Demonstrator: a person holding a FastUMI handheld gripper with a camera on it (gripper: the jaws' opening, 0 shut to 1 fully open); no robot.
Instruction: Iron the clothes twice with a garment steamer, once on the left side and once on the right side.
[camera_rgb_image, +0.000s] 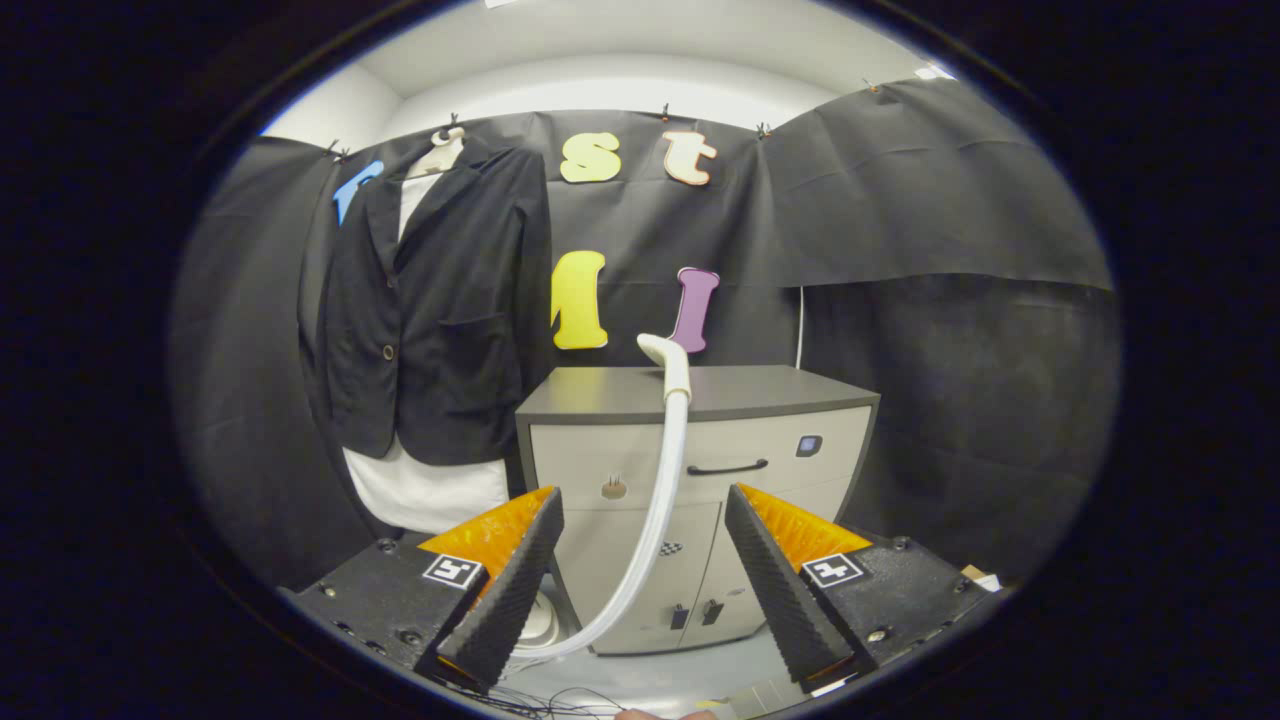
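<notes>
- Both fingers of the gripper (645, 545) stand wide apart and hold nothing; their ribbed black pads (515, 585) face each other across an open gap, well short of the cabinet (770, 440).
- Left of the cabinet, a dark jacket (445, 300) hangs on a pale hanger (440, 148) against the black booth wall, over a white shirt (425, 490) whose hem shows below the jacket's lower edge. The jacket's right edge comes just beside the cabinet's left top corner.
- Low beside the cabinet's left foot, partly hidden behind the left finger, sits a pale rounded base; what it is I cannot tell for sure.
- From there a white hose (655, 510) curves up across the cabinet's front, passing through the gap between the fingers but beyond them.
- At the cabinet's top edge the hose ends in the garment steamer head (668, 360), which rises upright above the top with its nozzle bent toward the jacket.
- On the cabinet's front, right of the hose, are a dark handle (727, 467) and a small dark panel (808, 446).
</notes>
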